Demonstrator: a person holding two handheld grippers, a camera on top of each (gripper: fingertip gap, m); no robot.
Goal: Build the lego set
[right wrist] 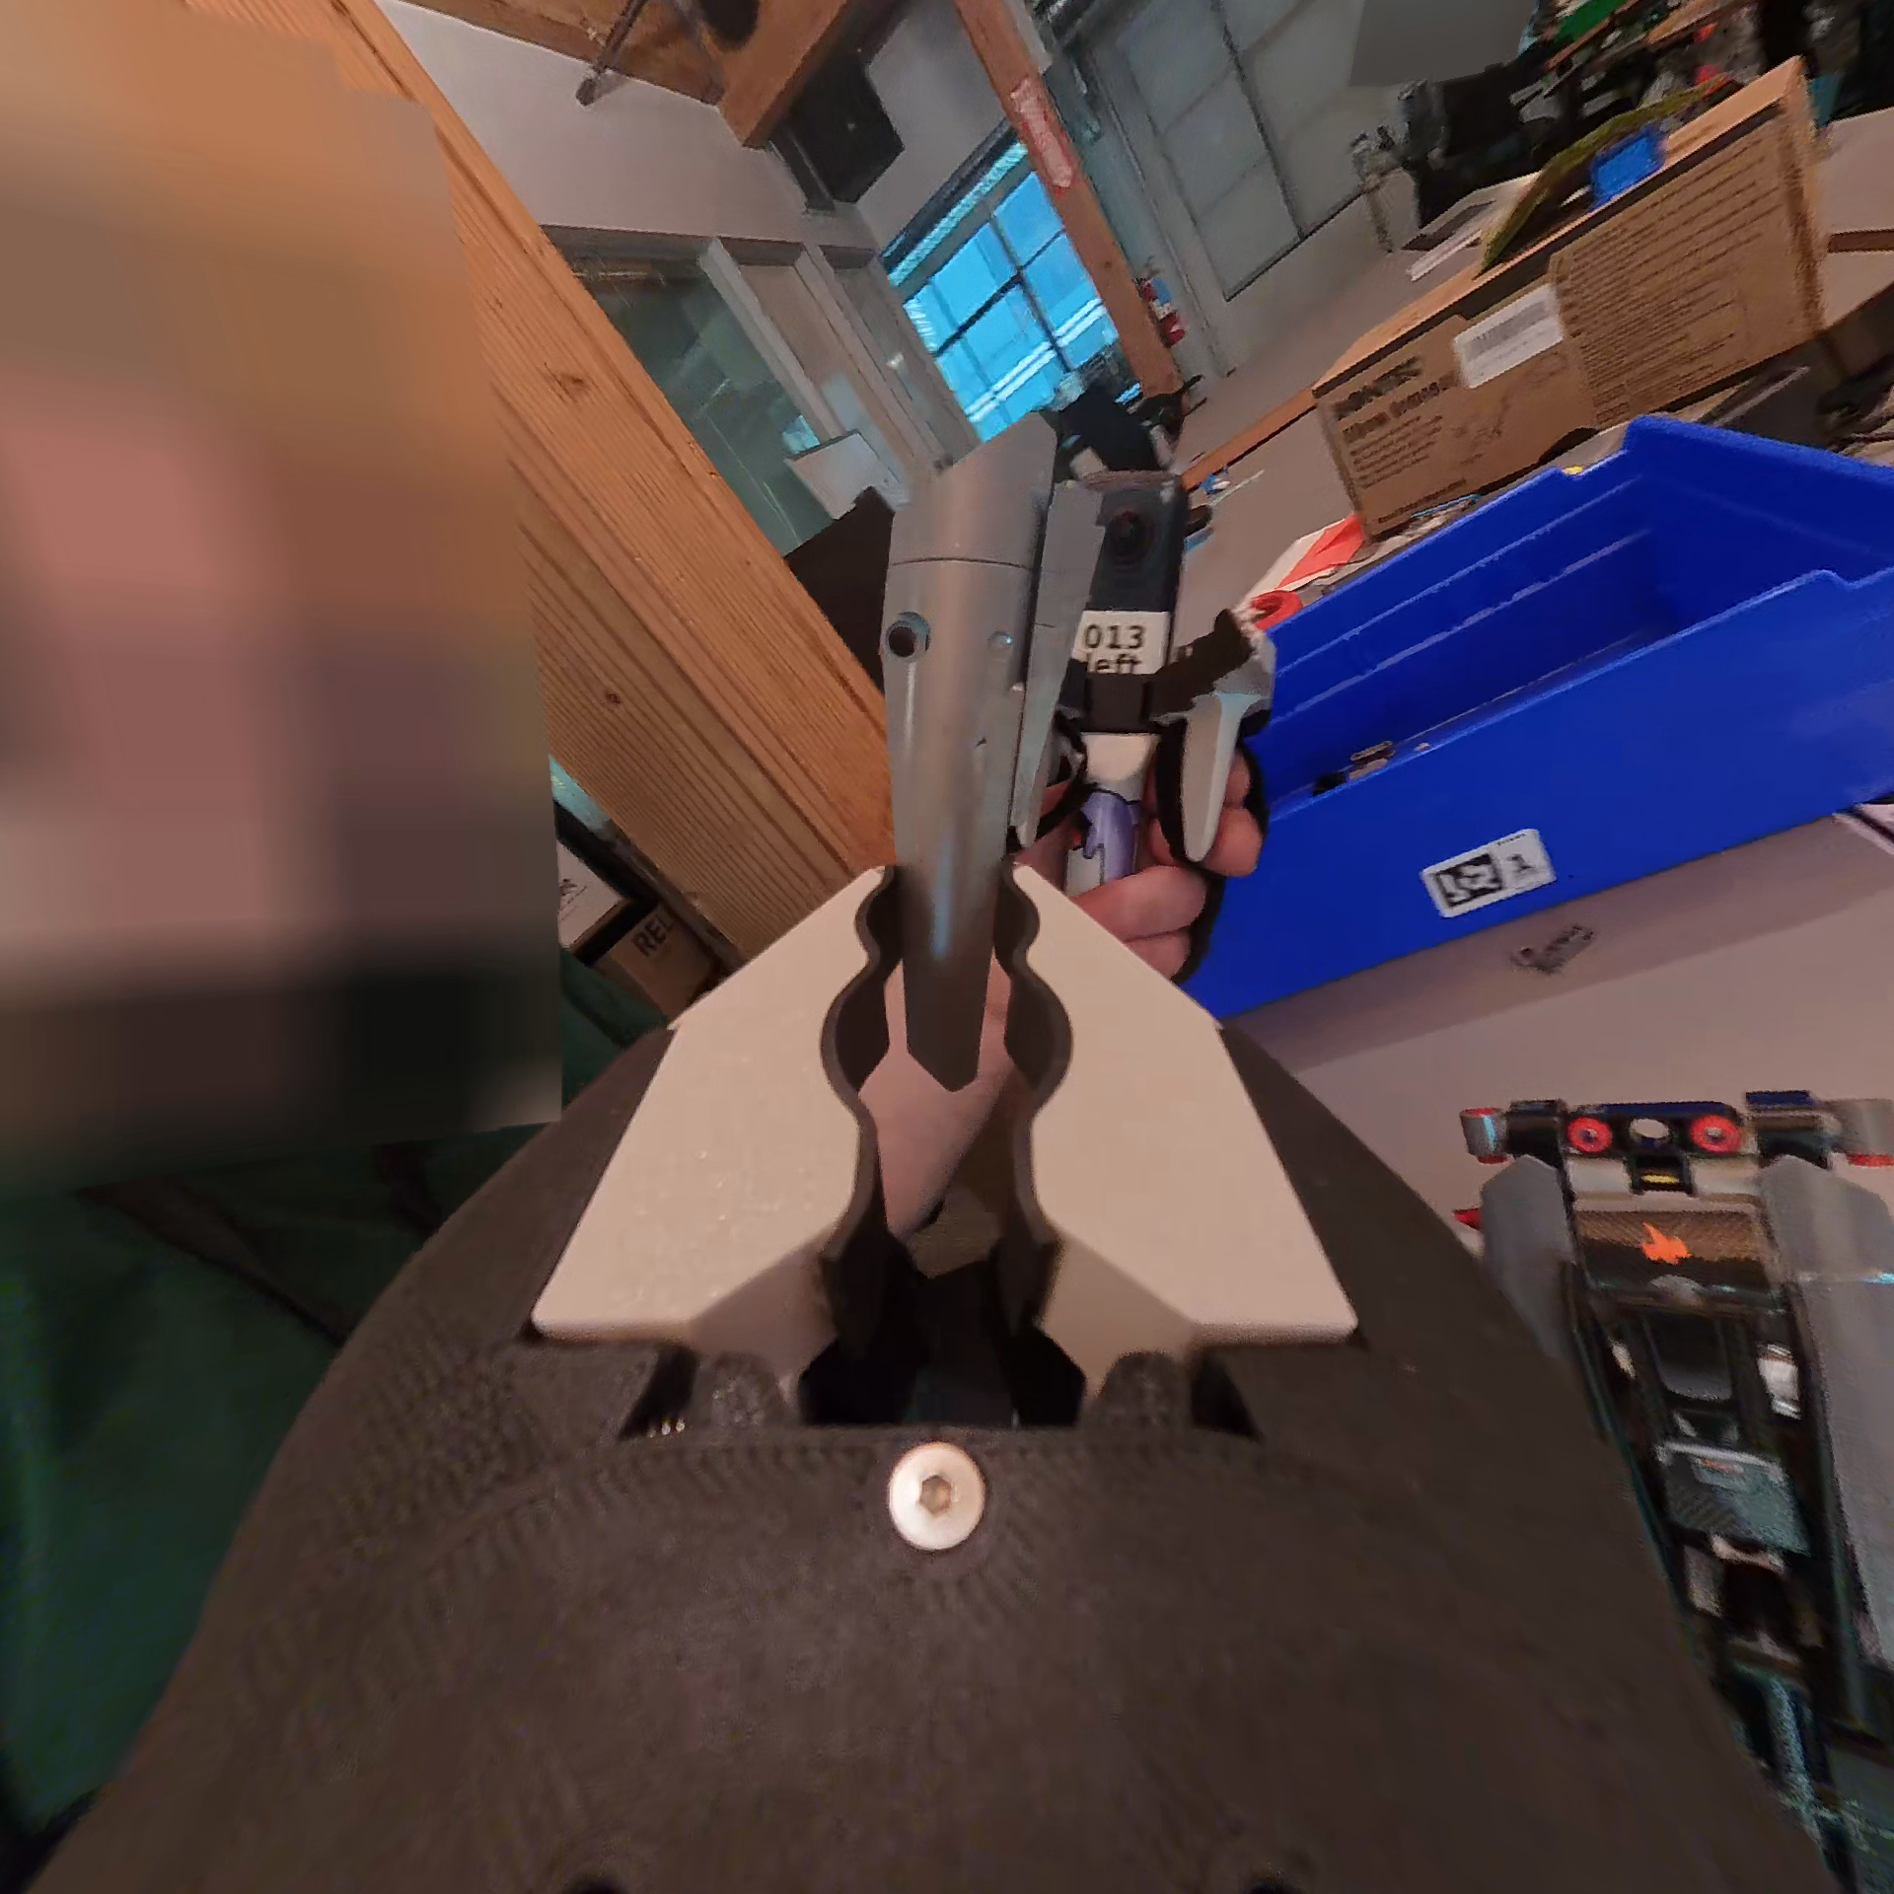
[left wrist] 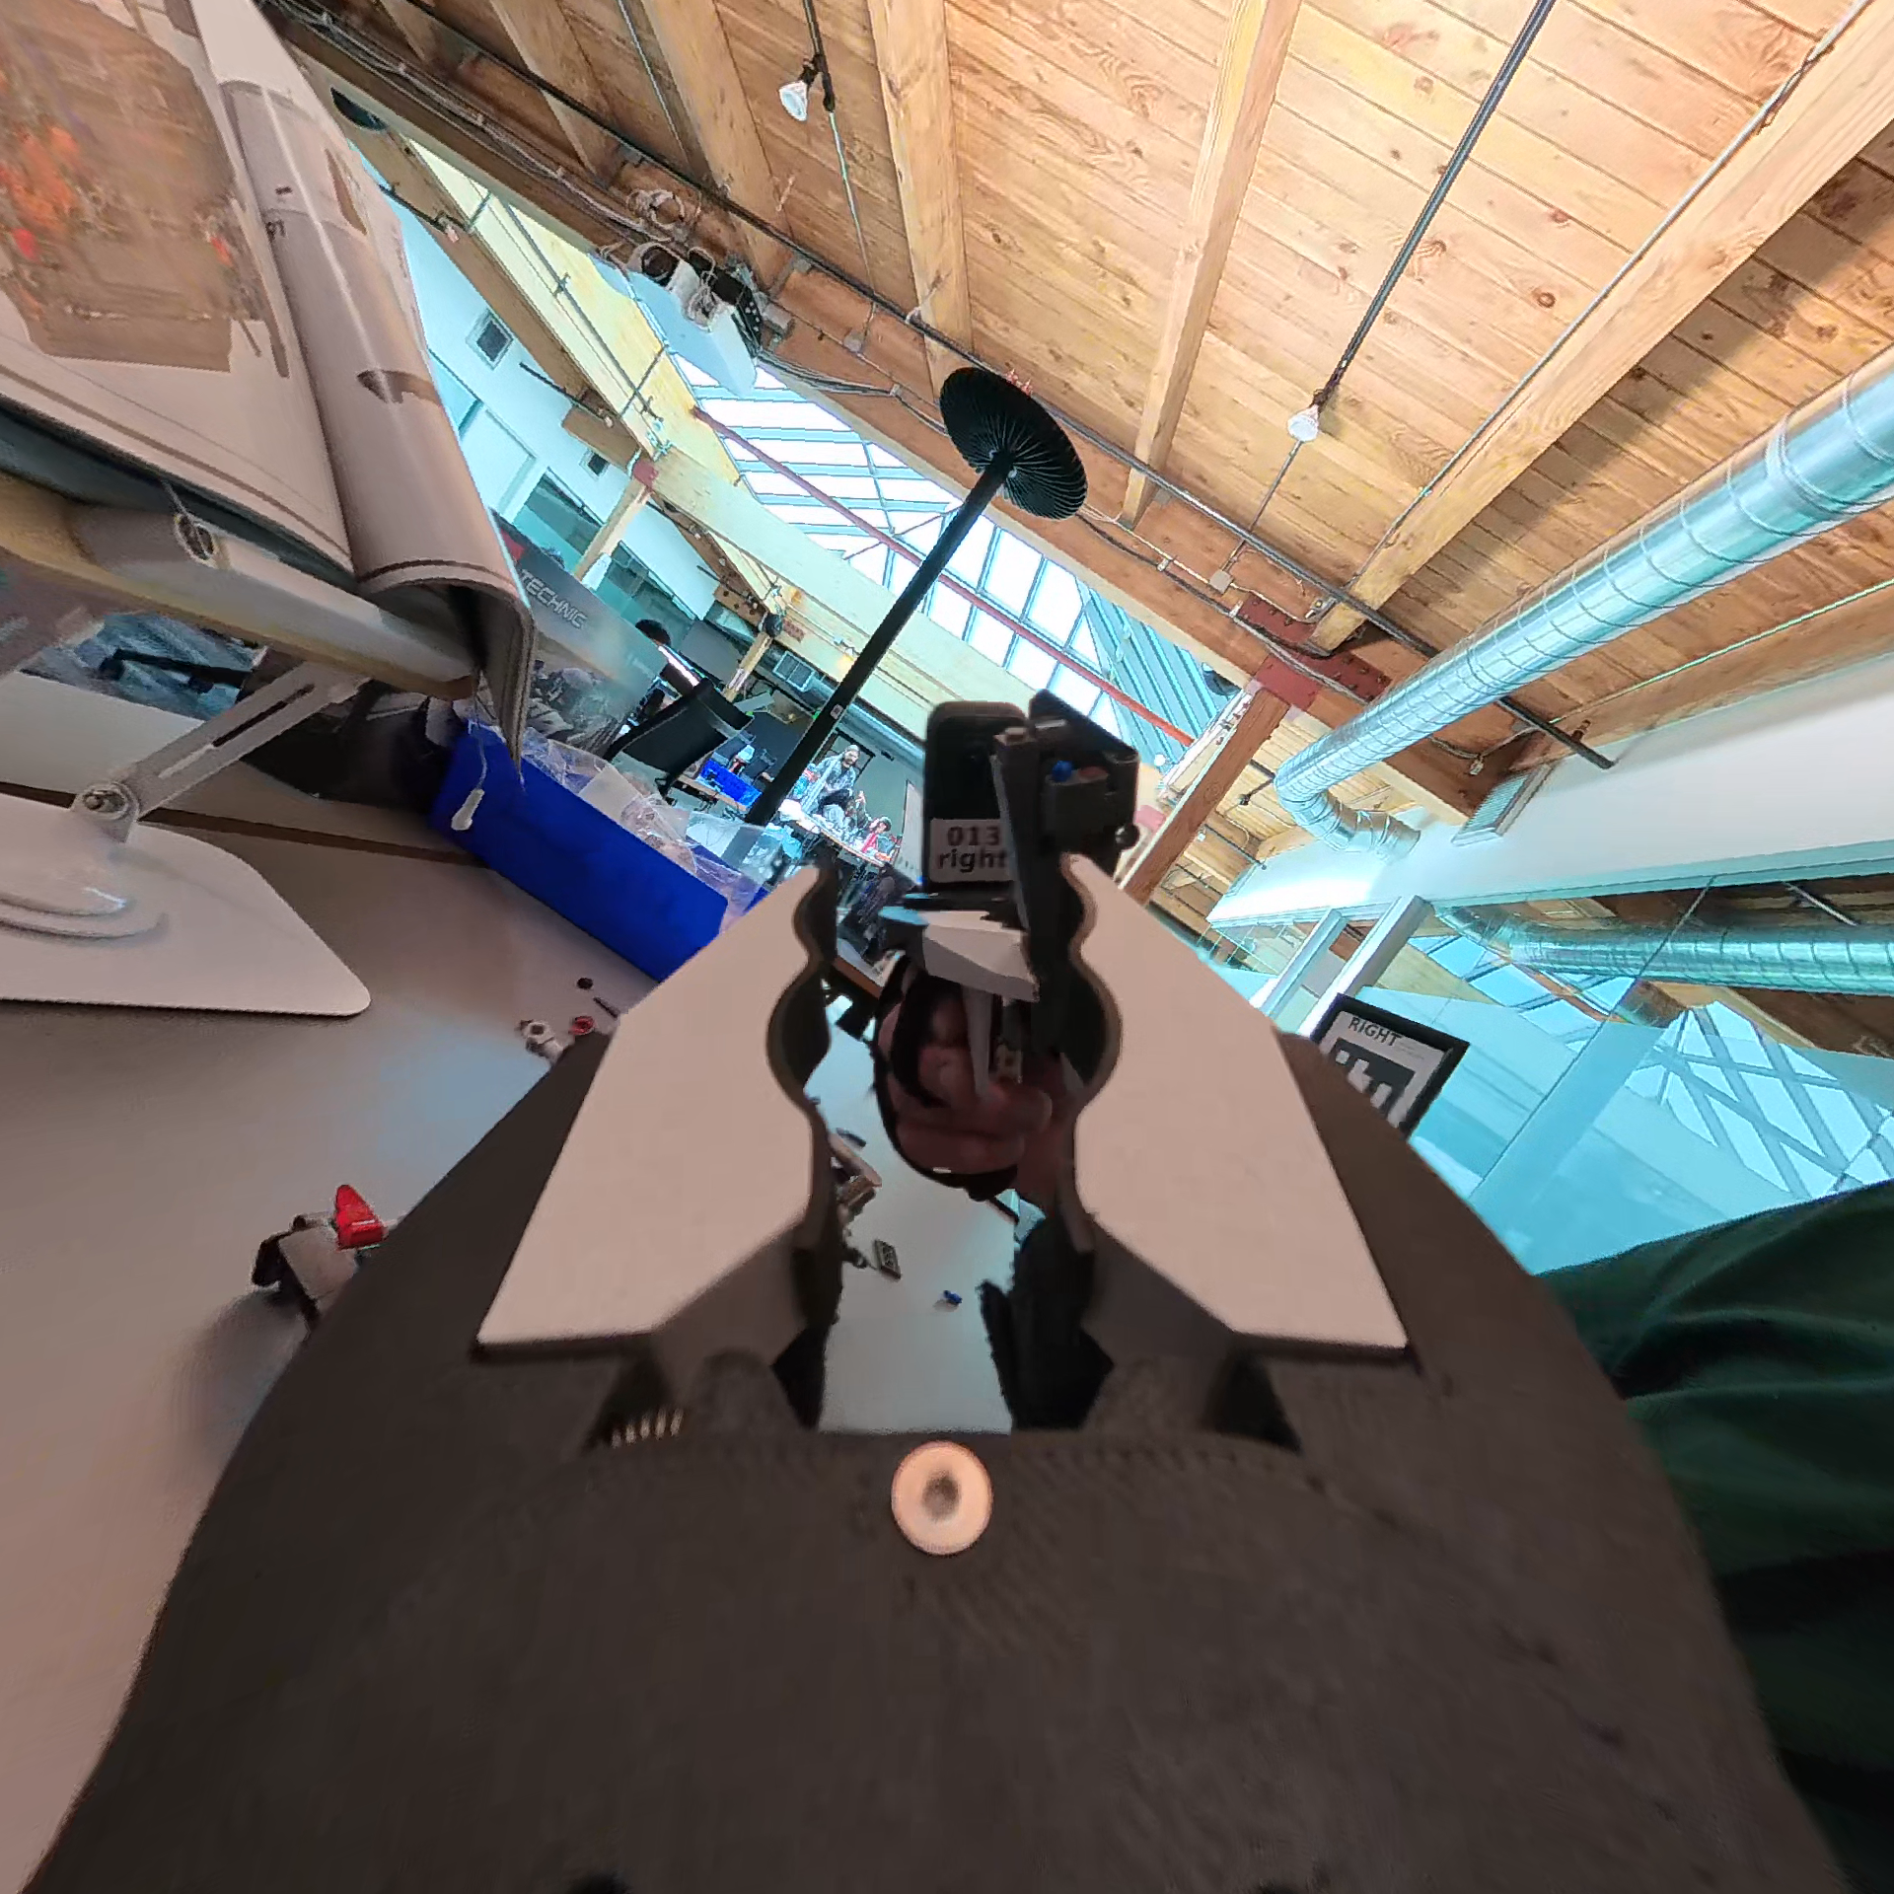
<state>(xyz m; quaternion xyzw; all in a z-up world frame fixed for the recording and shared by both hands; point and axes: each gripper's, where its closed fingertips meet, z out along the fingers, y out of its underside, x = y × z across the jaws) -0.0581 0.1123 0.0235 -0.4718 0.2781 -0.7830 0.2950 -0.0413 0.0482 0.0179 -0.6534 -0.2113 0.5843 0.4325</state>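
Lying loose, small parts (right wrist: 1373,764) dot blue bin (right wrist: 1537,717).

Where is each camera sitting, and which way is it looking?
Left wrist view: on the left gripper, tilted up toward the wooden ceiling and the right gripper; a green sleeve shows.
Right wrist view: on the right gripper, facing the left gripper, the hand holding it and the grey lego piece.
Shared: the grippers face each other; both show the blue bin.
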